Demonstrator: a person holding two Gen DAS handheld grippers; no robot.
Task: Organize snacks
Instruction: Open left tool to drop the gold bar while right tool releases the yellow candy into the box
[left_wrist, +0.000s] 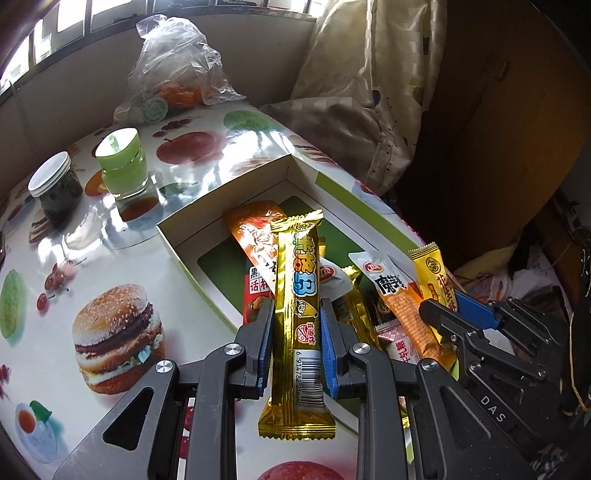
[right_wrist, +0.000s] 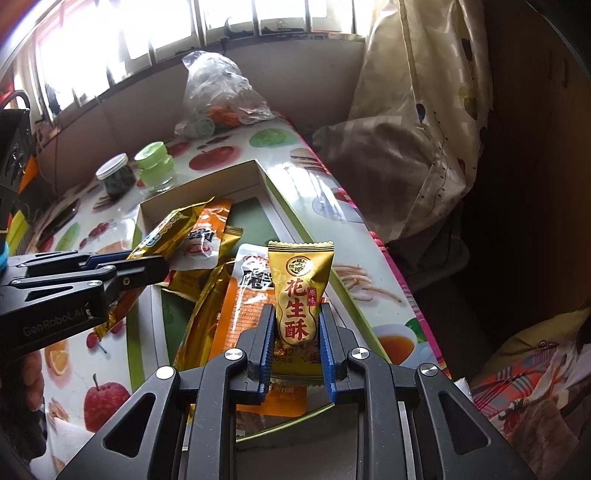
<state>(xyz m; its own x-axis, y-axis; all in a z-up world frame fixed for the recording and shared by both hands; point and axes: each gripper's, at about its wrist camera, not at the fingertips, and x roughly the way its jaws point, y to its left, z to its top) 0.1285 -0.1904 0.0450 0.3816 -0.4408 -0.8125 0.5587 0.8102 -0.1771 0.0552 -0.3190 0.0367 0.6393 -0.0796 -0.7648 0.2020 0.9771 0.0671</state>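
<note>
My left gripper (left_wrist: 297, 314) is shut on a long gold snack bar (left_wrist: 297, 325) and holds it above the near end of an open white box (left_wrist: 221, 199). My right gripper (right_wrist: 297, 321) is shut on a small gold peanut-candy packet (right_wrist: 299, 291) above the box's right side (right_wrist: 295, 218). Several snacks lie in the box, among them an orange packet (left_wrist: 255, 236) and a white-topped orange sachet (left_wrist: 395, 295). The right gripper shows at the right of the left wrist view (left_wrist: 439, 321); the left gripper shows at the left of the right wrist view (right_wrist: 147, 273).
On the fruit-print tablecloth (left_wrist: 110, 295) stand a green-lidded jar (left_wrist: 123, 166) and a white-lidded dark jar (left_wrist: 55, 188). A clear plastic bag with oranges (left_wrist: 177, 74) lies at the far end. A curtain (left_wrist: 388, 92) hangs past the table's right edge.
</note>
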